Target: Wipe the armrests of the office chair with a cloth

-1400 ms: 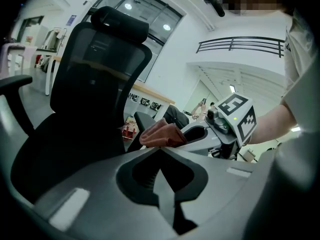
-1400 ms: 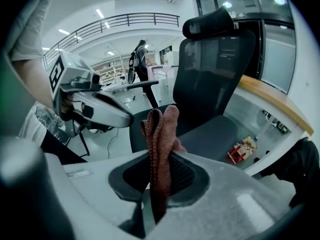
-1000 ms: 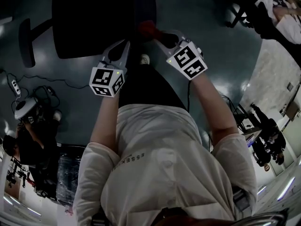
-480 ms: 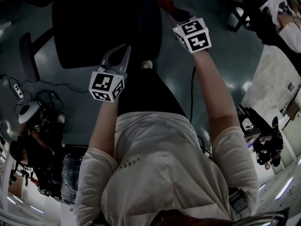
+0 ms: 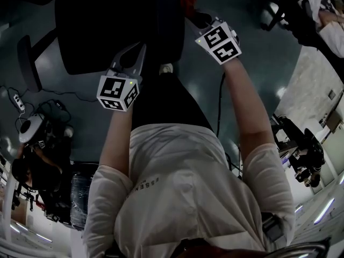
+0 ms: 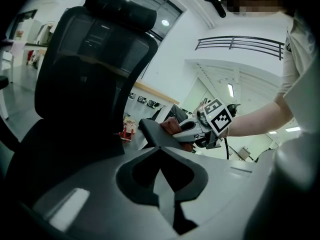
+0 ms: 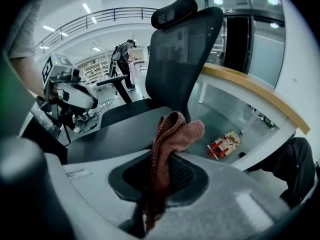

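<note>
- The right gripper (image 7: 161,160) is pinching a reddish-brown cloth (image 7: 172,134) between its jaws. The fabric is bunching up above the jaw tips and trailing down between them.
- In the left gripper view, that cloth is pressing against the top of a dark armrest (image 6: 152,135), with the right gripper lying over it and the person's bare forearm stretching out behind.
- The left gripper (image 6: 160,156) is holding its jaws pressed together with nothing in them. It is hanging apart from the armrest and pointing towards it.
- The armrest is sticking out from the side of a black office chair (image 7: 185,54) with a mesh back and a curved headrest (image 7: 180,8).
- The other armrest (image 7: 112,82) is sticking out on the chair's far side, with nothing touching it.
- A red and yellow snack packet (image 7: 224,145) is lying on the floor beneath a white counter (image 7: 250,91) with a wooden top.
- A person (image 7: 127,51) is standing in the background, well apart from the chair.
</note>
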### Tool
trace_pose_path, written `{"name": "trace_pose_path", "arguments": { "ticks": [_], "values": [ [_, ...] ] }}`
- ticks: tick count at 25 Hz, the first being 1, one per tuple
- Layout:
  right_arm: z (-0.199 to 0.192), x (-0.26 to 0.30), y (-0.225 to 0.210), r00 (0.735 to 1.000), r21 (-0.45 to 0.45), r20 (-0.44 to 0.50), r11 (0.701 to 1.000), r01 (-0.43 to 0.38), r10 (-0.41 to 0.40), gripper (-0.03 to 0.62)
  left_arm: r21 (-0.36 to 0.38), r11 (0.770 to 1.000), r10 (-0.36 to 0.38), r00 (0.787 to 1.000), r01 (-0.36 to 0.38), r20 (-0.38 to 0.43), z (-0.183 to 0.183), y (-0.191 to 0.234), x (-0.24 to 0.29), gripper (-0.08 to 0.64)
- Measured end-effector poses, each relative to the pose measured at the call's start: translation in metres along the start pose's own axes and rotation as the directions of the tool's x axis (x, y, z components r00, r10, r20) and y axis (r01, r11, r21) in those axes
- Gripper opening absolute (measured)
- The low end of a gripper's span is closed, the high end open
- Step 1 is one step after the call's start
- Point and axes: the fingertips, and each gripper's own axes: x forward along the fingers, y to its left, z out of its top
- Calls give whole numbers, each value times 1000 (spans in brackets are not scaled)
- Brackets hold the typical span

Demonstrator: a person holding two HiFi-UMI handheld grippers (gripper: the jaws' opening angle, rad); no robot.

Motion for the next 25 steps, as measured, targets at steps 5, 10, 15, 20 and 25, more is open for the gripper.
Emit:
{"name": "trace_pose_path", "arguments": {
  "ticks": [5,10,15,20,25],
  "values": [
    [-18,-9,19,999,-58,-22,998,-26,25,46,-26,1000,-5,1000,5,11,-11,-15,0,18],
    [-39,-21,49,998,-44,-24,998,-55,54,46,-42,999,-6,1000,7,25,-25,-37,-7,17],
    [-55,-31,83,997,14,-36,998,-67,68,46,-36,999,5,1000,-4,29,-39,-52,-21,17],
    [-68,-35,110,996,81,-45,994,-69,73,46,-43,999,30,998,-27,52,-47,-61,-33,17],
    [-80,-29,136,998,187,-36,981,-51,59,46,-68,996,59,996,-54,74,-60,-65,-46,17]
  ]
}}
